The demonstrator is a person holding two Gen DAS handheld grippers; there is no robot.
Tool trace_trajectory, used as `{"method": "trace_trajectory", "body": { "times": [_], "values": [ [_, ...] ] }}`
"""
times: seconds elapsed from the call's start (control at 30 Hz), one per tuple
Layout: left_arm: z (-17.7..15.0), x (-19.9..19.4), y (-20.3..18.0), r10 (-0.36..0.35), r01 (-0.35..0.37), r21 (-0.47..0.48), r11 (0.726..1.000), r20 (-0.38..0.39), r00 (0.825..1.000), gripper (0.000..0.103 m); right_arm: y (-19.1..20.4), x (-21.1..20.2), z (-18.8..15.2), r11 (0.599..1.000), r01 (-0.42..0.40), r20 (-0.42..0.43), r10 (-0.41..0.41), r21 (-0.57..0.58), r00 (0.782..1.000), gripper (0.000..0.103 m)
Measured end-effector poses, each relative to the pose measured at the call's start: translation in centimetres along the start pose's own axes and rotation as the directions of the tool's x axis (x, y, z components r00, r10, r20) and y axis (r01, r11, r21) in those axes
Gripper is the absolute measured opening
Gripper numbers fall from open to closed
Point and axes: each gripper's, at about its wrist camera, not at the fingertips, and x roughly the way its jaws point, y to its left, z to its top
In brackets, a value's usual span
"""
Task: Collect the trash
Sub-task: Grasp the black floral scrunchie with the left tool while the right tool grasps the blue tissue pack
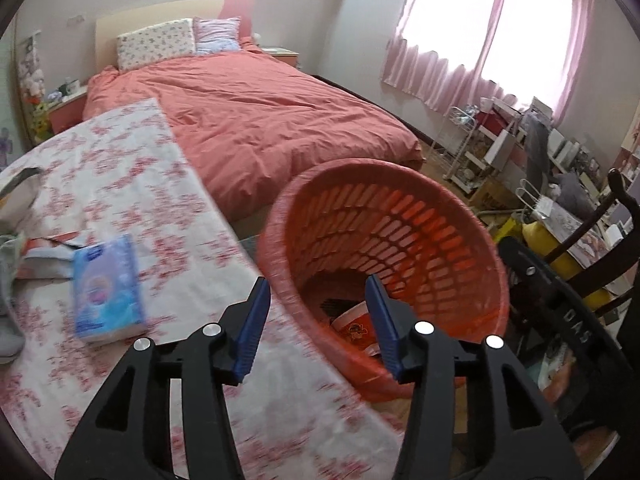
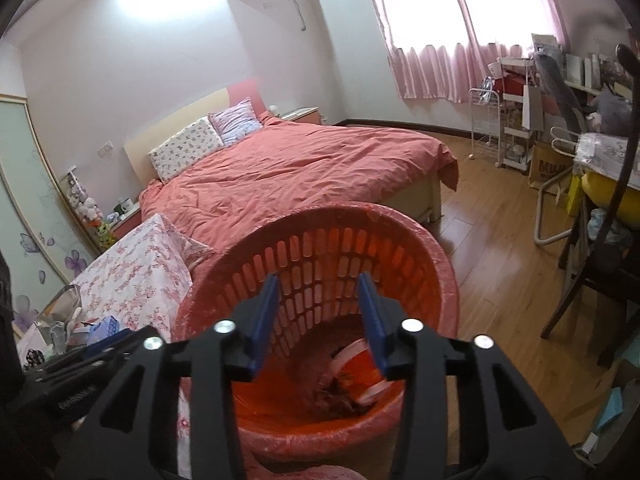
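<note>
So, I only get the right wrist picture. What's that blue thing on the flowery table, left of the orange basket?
Observer: The left wrist view shows it plainly. It is a blue soft packet lying flat on the floral tablecloth, clear of the basket.
Operator: And the other claw, is it holding anything?
Observer: No. The left gripper is open, with nothing between its fingers.
</note>
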Motion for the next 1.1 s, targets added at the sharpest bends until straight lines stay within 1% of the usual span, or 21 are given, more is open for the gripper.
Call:
{"method": "trace_trajectory", "body": {
  "times": [0.07,0.2,0.5,0.67,0.83,0.97,1.1],
  "values": [
    [-0.4,-1.0,1.0,0.034,-0.034,0.003,0.999,0.01,0.999,0.053,0.6,-0.5,0.0,1.0,0.007,0.005,-0.007,-0.013,1.0,0.05],
    [-1.1,-2.7,3.1,0.093,-0.093,-0.009,0.996,0.029,0.995,0.055,2.1,-1.4,-0.3,0.999,-0.002,0.008,0.002,-0.042,1.0,0.052],
    [-2.6,-6.7,8.4,0.19,-0.183,-0.111,0.977,0.055,0.98,0.055,6.3,-3.1,-1.2,0.994,-0.042,-0.004,0.042,-0.105,0.999,0.053],
    [-3.5,-9.1,11.5,0.24,-0.227,-0.166,0.96,0.068,0.968,0.055,8.6,-3.8,-1.9,0.988,-0.067,-0.013,0.066,-0.136,0.998,0.055],
    [-4.7,-11.9,15.9,0.319,-0.296,-0.224,0.928,0.076,0.945,0.055,11.1,-4.1,-2.8,0.98,-0.101,-0.031,0.097,-0.17,0.995,0.058],
    [-5.7,-13.8,19.7,0.385,-0.35,-0.285,0.893,0.078,0.92,0.055,13.0,-4.1,-3.6,0.972,-0.128,-0.057,0.119,-0.196,0.991,0.06],
    [-6.0,-14.7,22.5,0.432,-0.387,-0.326,0.863,0.078,0.899,0.055,14.7,-4.1,-4.6,0.962,-0.15,-0.078,0.135,-0.229,0.988,0.062]
  ]
}}
